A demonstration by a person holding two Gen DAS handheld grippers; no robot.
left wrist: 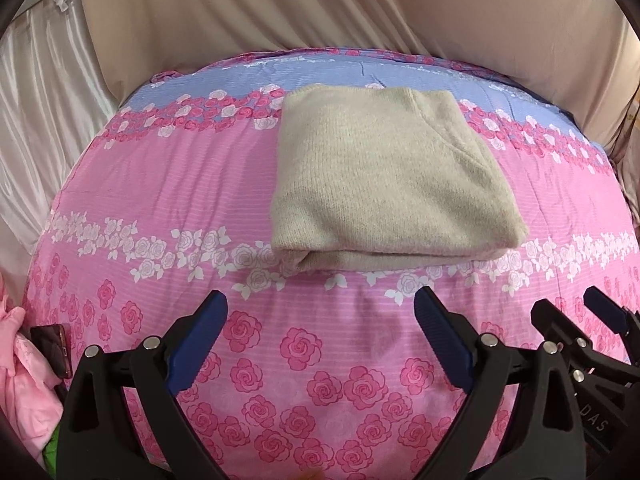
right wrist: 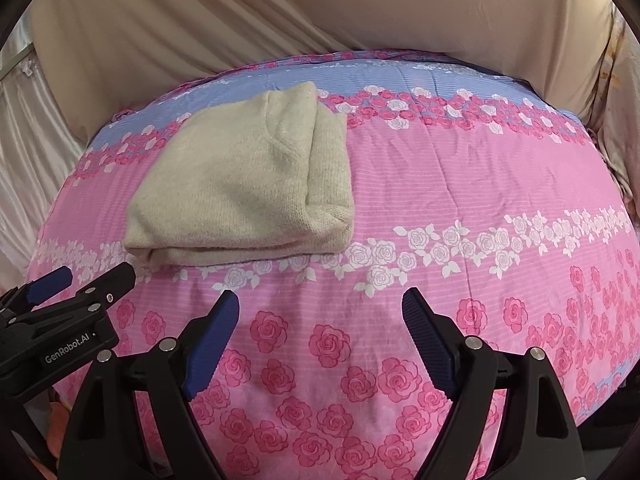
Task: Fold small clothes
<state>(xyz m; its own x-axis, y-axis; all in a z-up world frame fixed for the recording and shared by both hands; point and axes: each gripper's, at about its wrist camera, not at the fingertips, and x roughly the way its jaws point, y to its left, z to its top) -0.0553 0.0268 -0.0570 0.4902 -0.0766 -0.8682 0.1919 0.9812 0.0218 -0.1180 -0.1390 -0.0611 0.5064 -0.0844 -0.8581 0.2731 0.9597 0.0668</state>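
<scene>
A beige knitted sweater (left wrist: pixel 384 176) lies folded into a thick rectangle on the pink rose-patterned bedspread (left wrist: pixel 168 184); in the right wrist view the sweater (right wrist: pixel 240 184) sits to the upper left. My left gripper (left wrist: pixel 320 308) is open, hovering over the spread just short of the sweater's near folded edge, nothing between its blue pads (left wrist: pixel 200 340). My right gripper (right wrist: pixel 320 304) is open too, above bare bedspread (right wrist: pixel 460 184) to the right of the sweater's near corner, holding nothing. Each gripper shows at the other view's lower edge.
Beige draped cloth (left wrist: pixel 280 4) rises behind the bed, and shiny white curtain fabric (left wrist: pixel 44 104) hangs at the left. Pink clothing (left wrist: pixel 24 392) and a dark phone-like object (left wrist: pixel 54 350) lie at the bed's left edge.
</scene>
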